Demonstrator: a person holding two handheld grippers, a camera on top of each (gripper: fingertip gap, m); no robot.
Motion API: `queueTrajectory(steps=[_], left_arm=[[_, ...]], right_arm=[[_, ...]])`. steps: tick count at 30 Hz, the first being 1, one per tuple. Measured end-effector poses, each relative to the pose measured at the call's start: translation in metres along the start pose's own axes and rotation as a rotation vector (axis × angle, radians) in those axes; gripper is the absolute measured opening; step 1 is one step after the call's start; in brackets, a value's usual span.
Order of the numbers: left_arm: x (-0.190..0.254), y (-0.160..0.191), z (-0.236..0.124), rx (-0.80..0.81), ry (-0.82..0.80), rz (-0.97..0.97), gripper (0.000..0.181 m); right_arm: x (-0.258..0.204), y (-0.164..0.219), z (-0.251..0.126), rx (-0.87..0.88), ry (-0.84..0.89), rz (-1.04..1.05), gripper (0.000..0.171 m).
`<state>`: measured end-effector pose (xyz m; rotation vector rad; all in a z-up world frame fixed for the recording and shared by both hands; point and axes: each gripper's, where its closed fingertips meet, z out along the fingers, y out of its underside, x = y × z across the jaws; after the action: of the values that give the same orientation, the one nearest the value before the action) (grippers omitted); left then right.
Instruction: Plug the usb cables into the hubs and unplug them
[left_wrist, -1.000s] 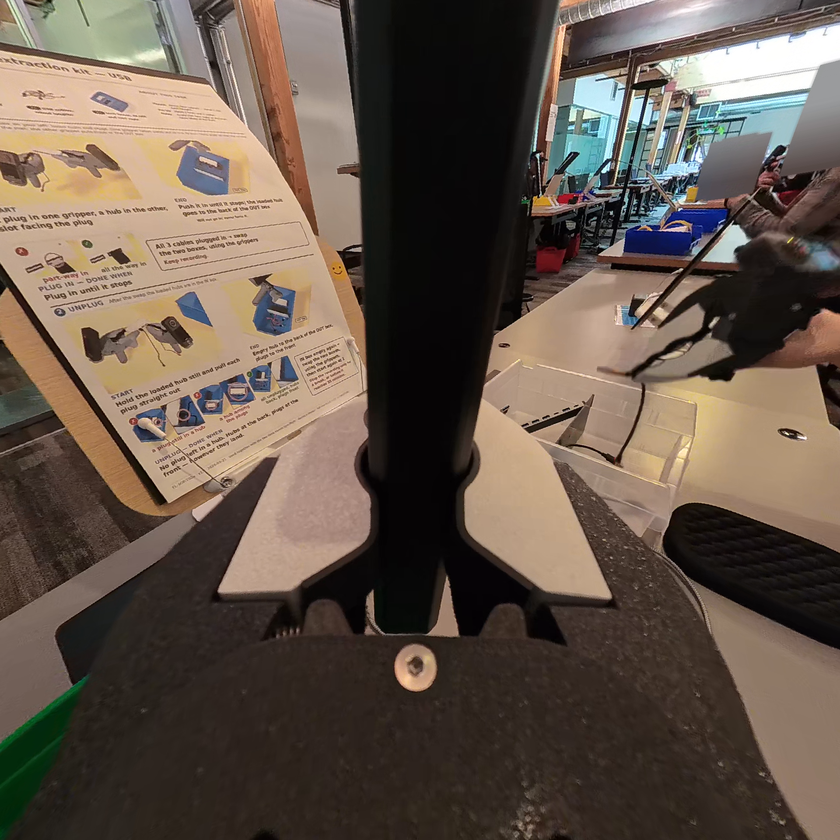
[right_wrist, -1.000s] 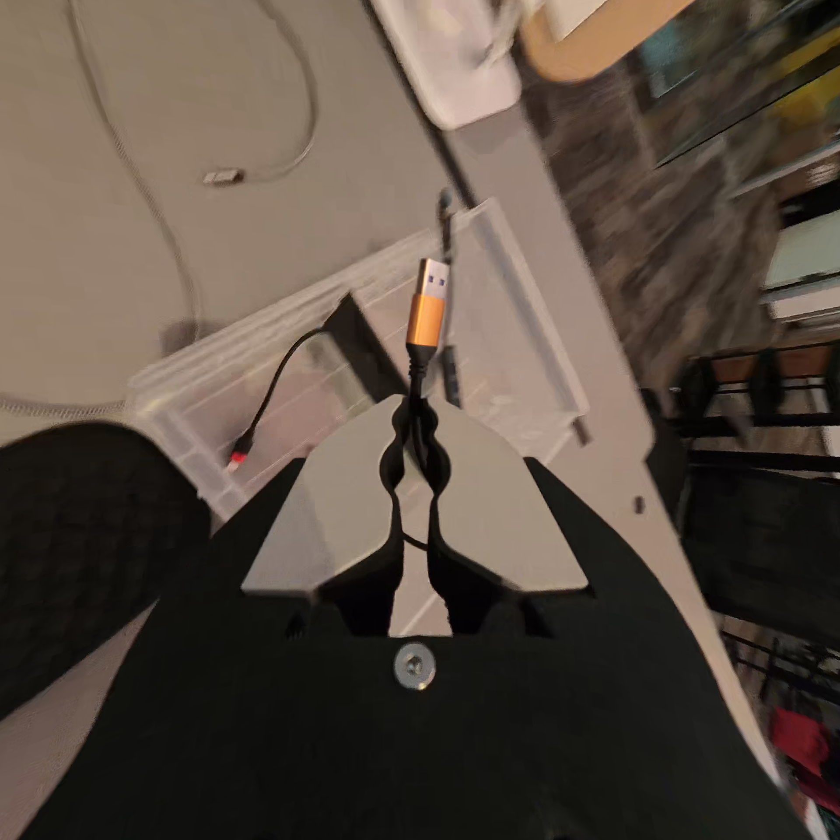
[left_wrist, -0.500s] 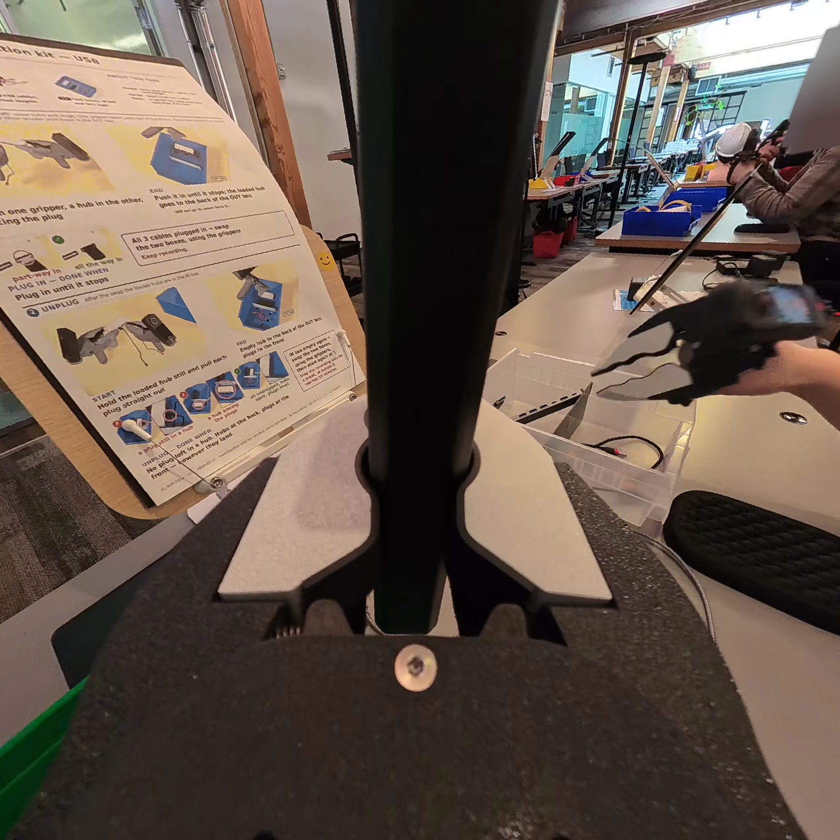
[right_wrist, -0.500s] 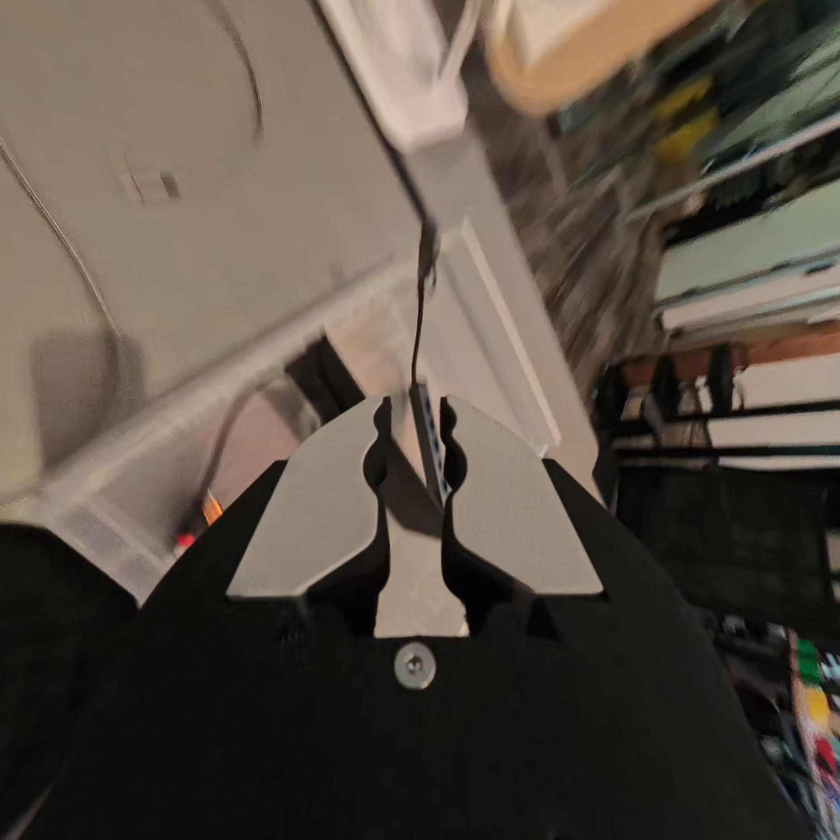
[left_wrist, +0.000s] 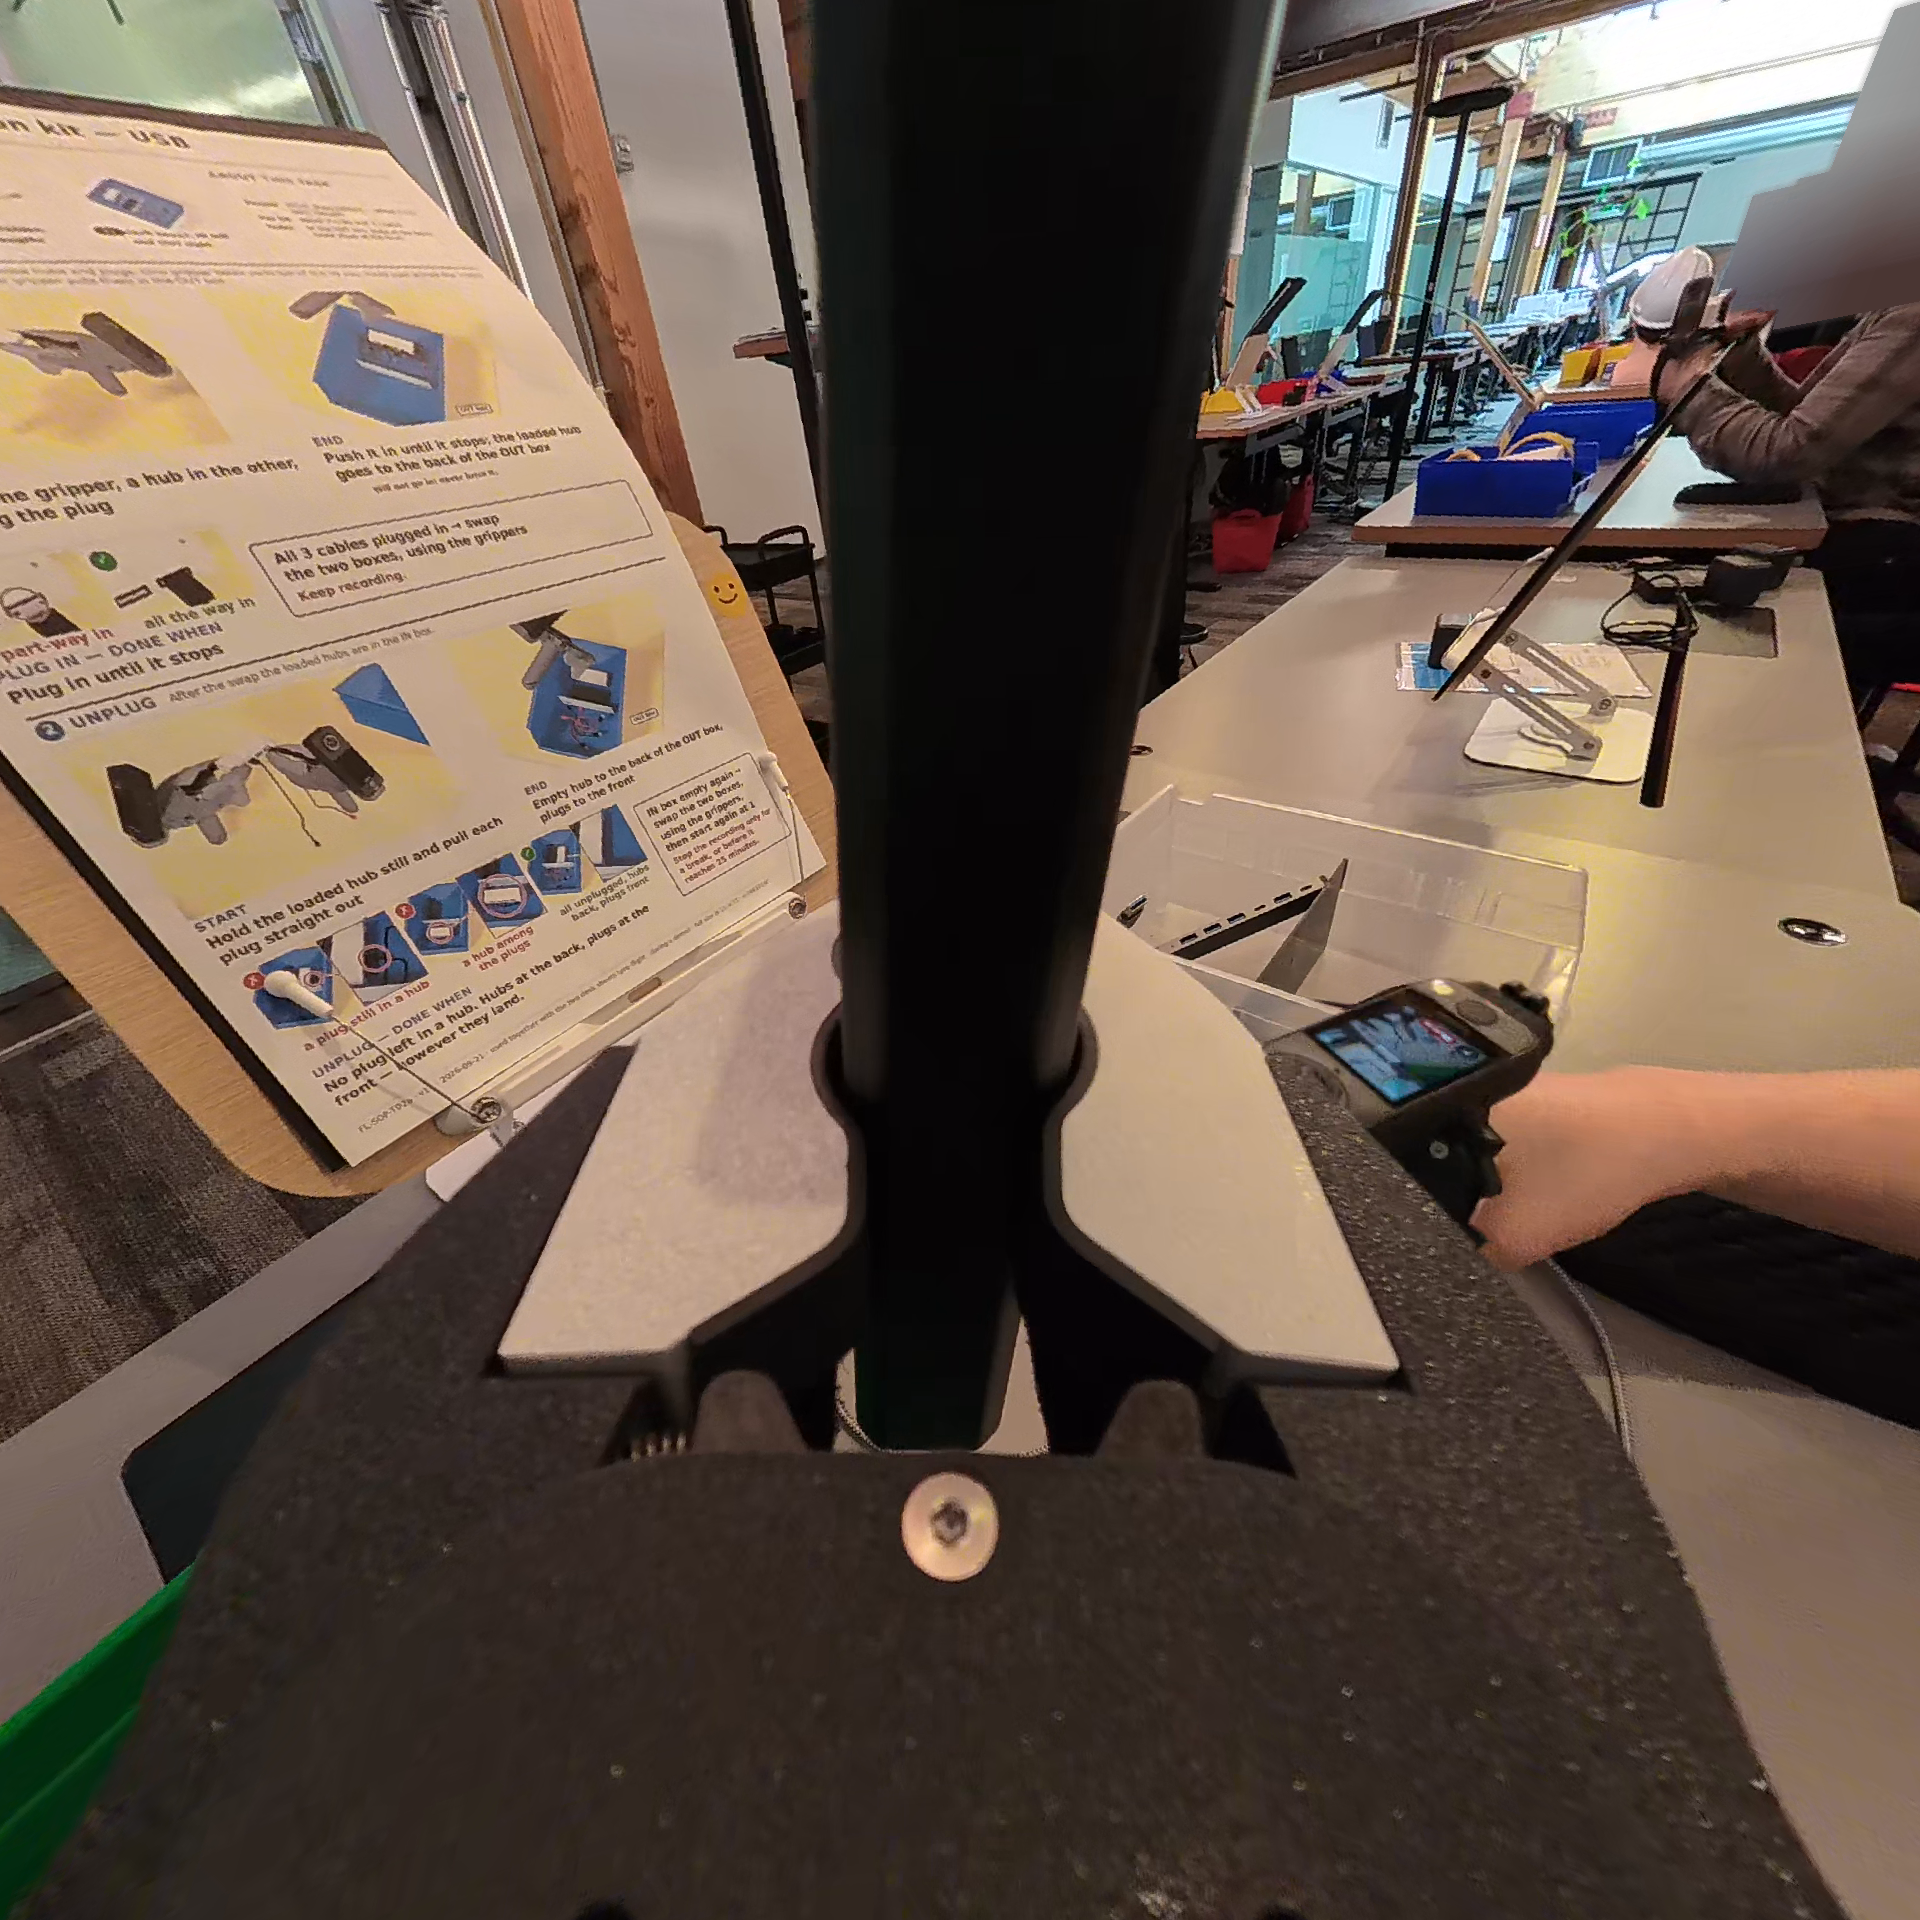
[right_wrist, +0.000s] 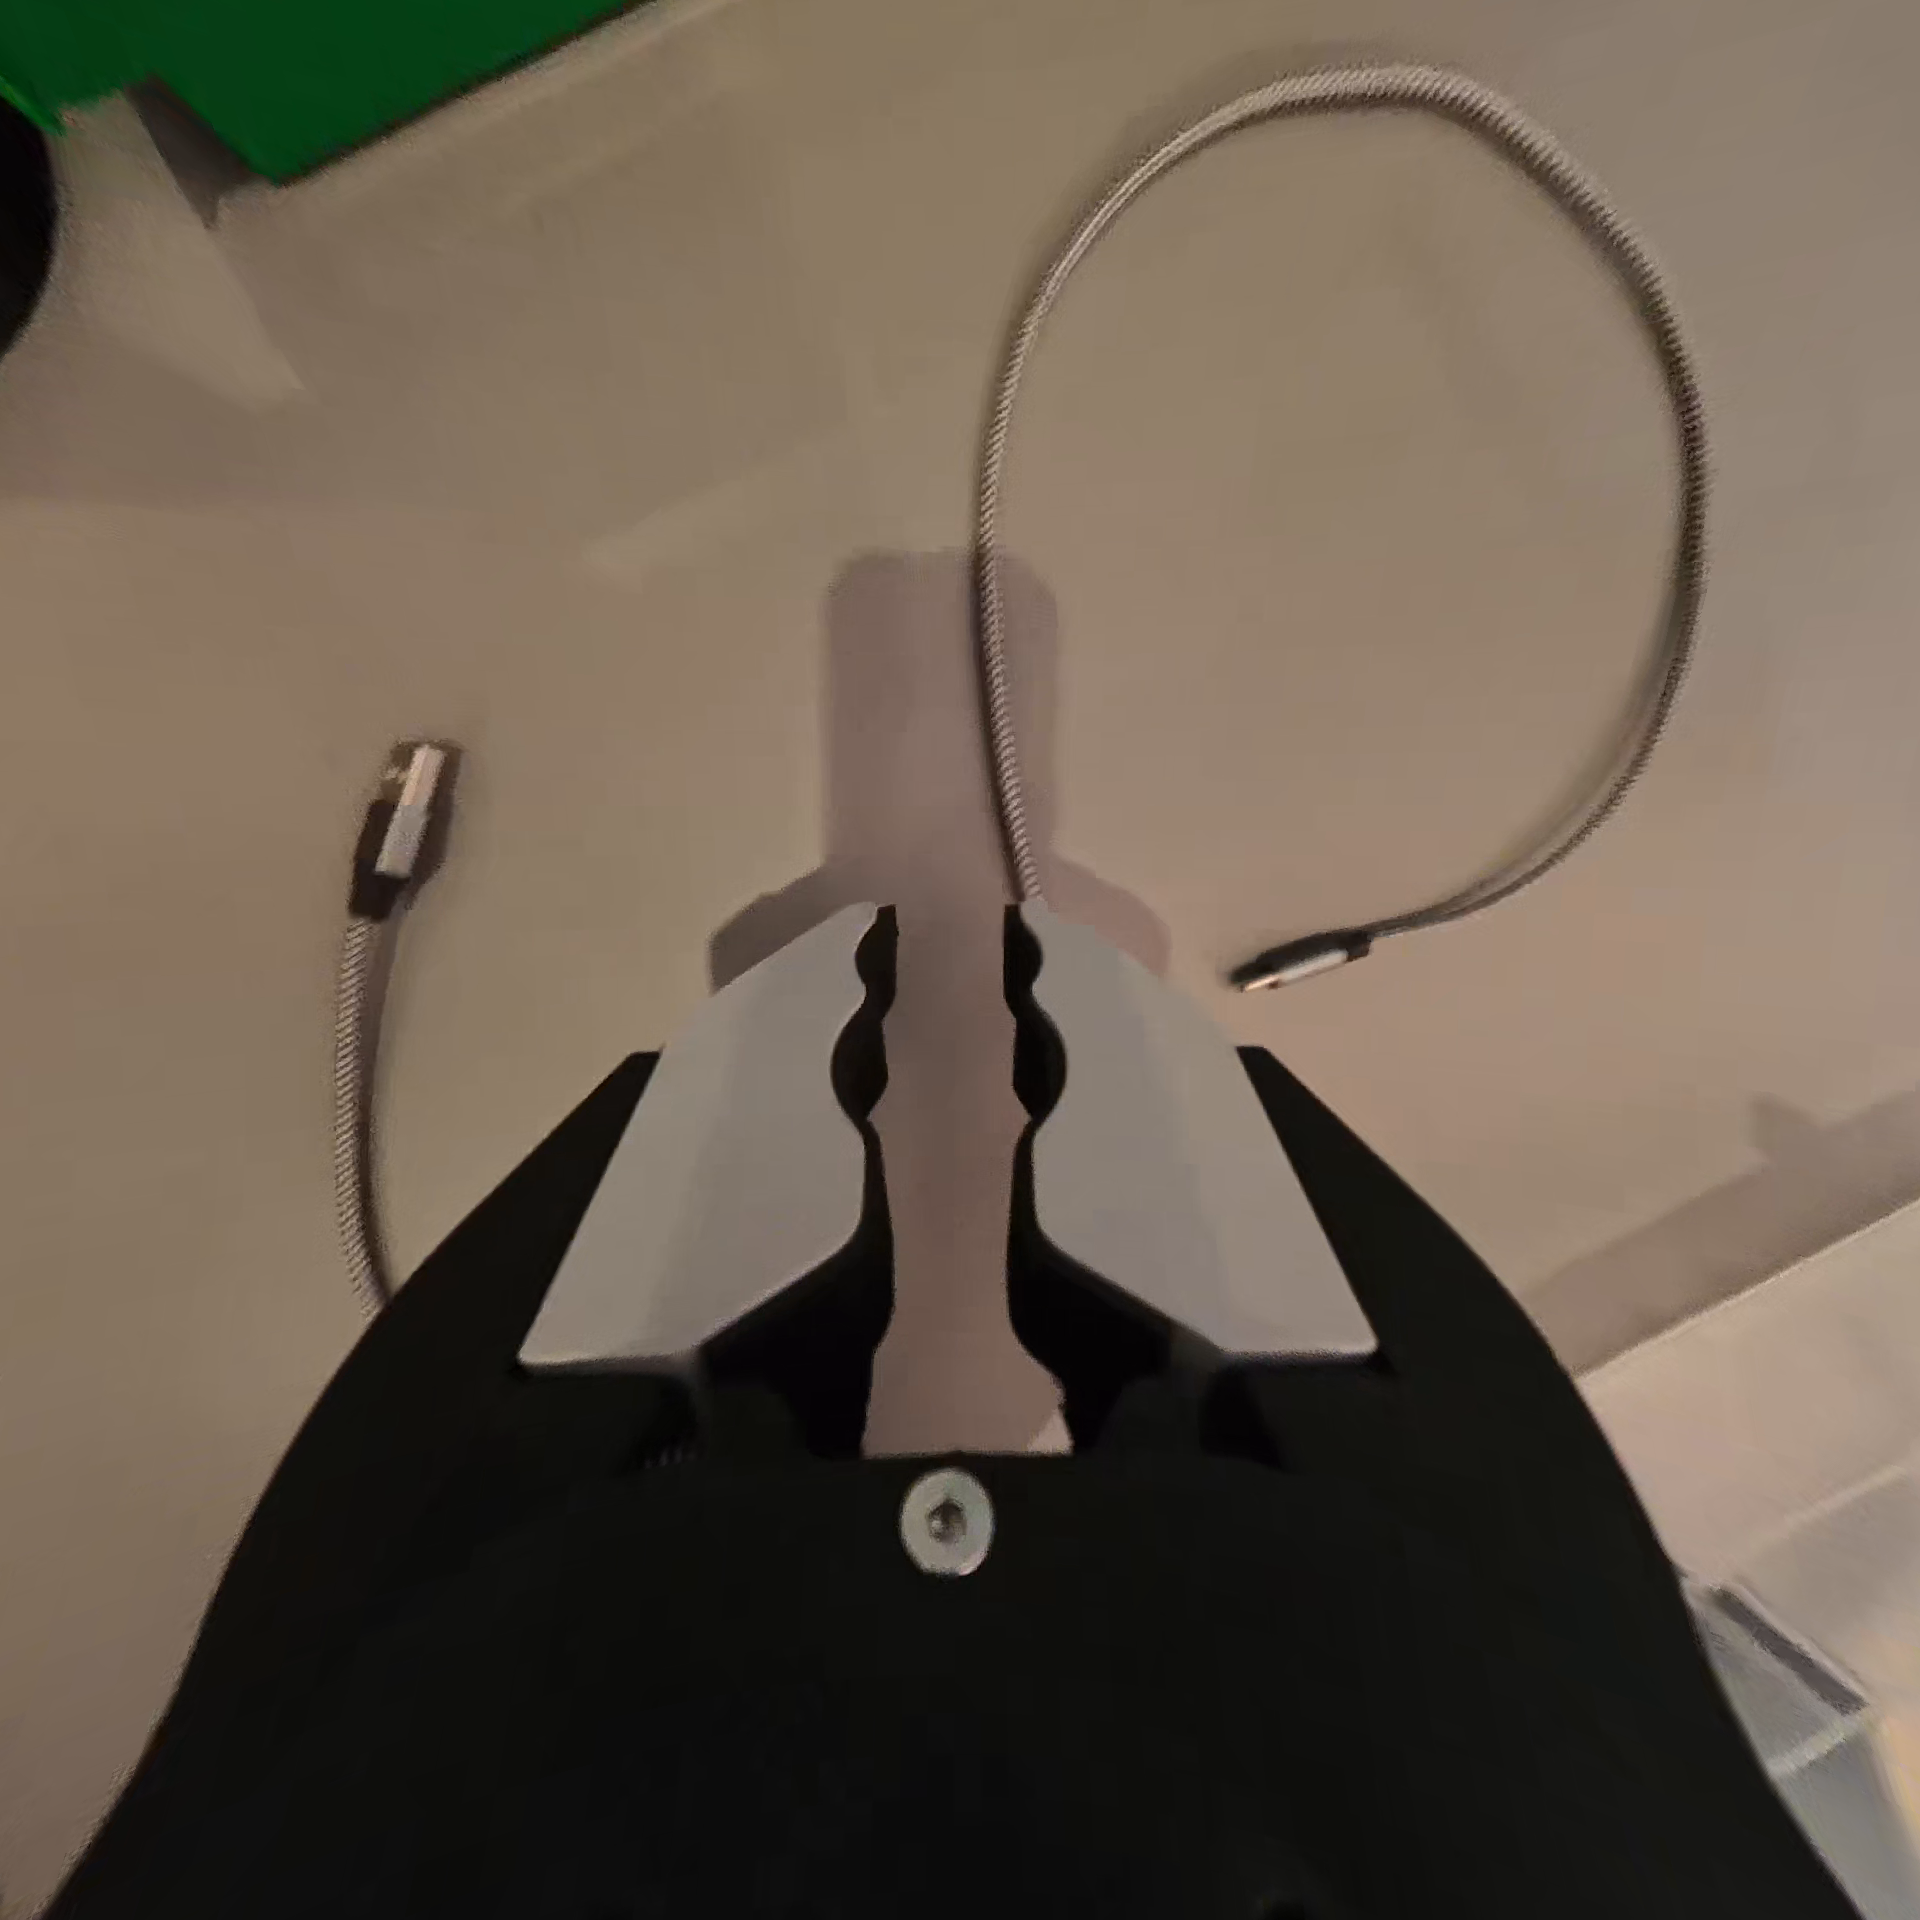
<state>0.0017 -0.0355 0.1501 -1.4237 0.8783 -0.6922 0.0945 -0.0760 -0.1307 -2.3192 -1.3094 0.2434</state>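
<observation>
My left claw (left_wrist: 956, 1049) clenched on hub (left_wrist: 1039, 520), upright, ports presented. My right claw (right_wrist: 943, 914) released, empty, above cable (right_wrist: 1340, 416) on counter (right_wrist: 520, 520) for pickup.

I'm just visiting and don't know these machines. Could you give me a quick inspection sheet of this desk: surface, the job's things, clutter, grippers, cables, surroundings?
Surface: pale desk, bare around the cables.
Job's things: long dark hub held upright; another hub lying in the clear bin.
Clutter: green bin at the edge; black pad under the person's forearm.
Grippers: left gripper clamped on the dark hub; right gripper open, empty, above the desk.
Cables: braided grey cable looped, plug free; second plug lying loose.
Surroundings: instruction board; other desks, a seated person behind.
</observation>
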Motion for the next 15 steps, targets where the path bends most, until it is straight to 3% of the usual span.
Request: queueTrajectory(steps=[1,10,12,15], left_arm=[[0.0,0.0,0.0,0.001,0.0,0.002,0.033],[0.004,-0.001,0.0,-0.004,0.019,0.003,0.032],[0.004,-0.001,0.0,-0.005,0.02,0.003,0.032],[0.004,0.0,0.0,-0.006,0.025,0.001,0.032]], right_arm=[[0.004,-0.002,0.002,-0.007,0.04,-0.023,0.021],[0.015,0.009,0.029,-0.087,-0.054,0.058,0.019],[0.014,0.01,0.028,-0.085,-0.076,0.019,0.005],[0.01,0.011,0.028,-0.108,-0.091,-0.005,0.004]])
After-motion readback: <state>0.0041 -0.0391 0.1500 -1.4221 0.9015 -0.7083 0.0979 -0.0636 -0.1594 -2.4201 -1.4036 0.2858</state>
